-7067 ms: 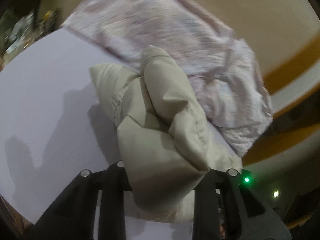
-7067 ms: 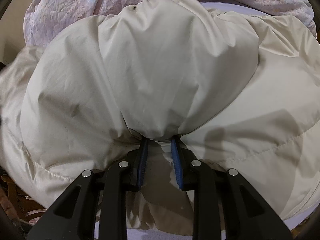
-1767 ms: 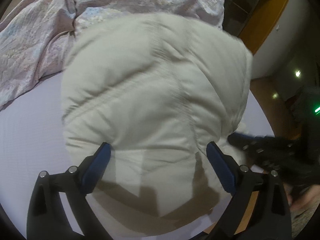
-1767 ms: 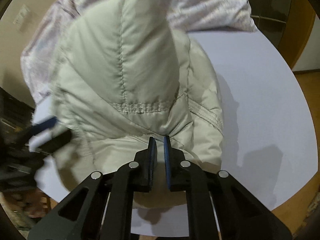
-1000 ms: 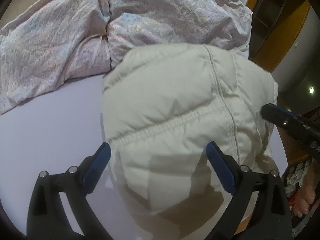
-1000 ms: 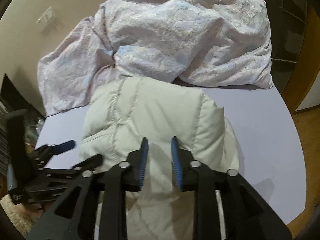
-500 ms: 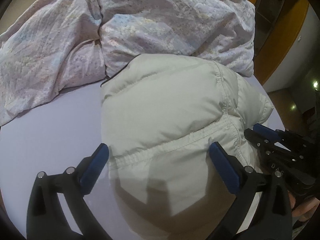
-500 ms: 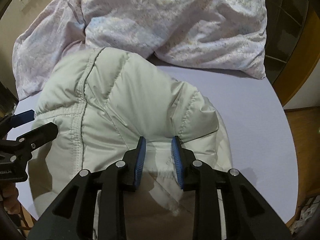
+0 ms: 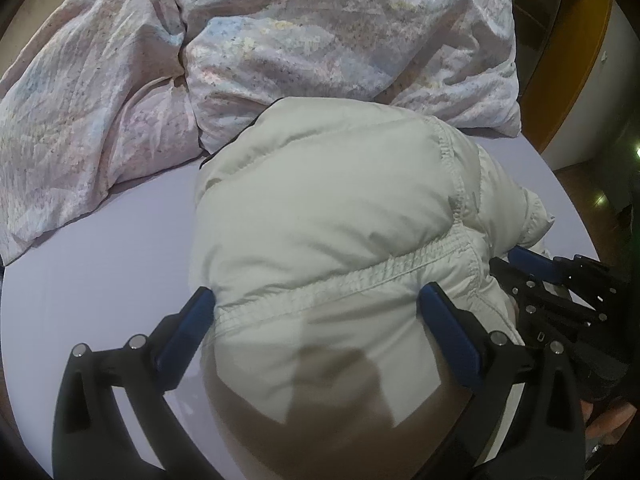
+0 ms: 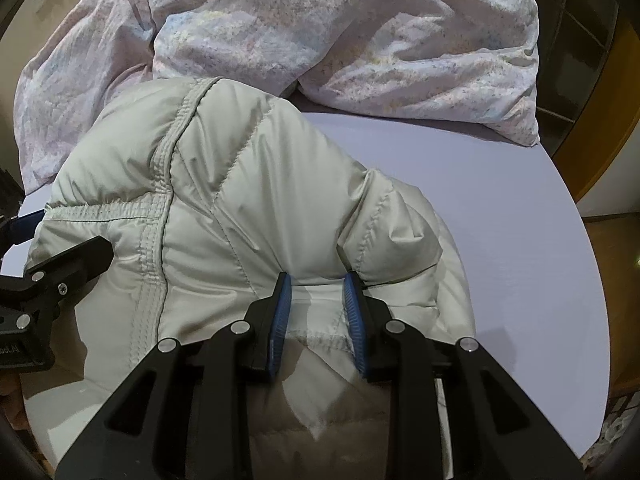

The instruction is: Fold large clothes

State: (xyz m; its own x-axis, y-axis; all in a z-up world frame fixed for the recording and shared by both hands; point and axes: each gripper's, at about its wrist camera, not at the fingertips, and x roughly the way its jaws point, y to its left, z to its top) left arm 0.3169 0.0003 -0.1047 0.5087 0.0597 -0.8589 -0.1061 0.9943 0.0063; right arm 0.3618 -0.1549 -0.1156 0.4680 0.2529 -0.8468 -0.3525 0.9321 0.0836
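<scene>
Left wrist view: the left gripper [image 9: 316, 300] has its jaws spread wide, straddling the bundled beige puffer jacket [image 9: 332, 216] without squeezing it. The jacket sits on the lilac bed sheet [image 9: 100, 264], just in front of a crumpled floral duvet [image 9: 280, 40]. The right gripper [image 9: 532, 264] noses in at the jacket's right edge.

Right wrist view: the right gripper's blue pads [image 10: 282, 308] stand a little apart, a fold of jacket bulging between them; whether they pinch it is unclear.
</scene>
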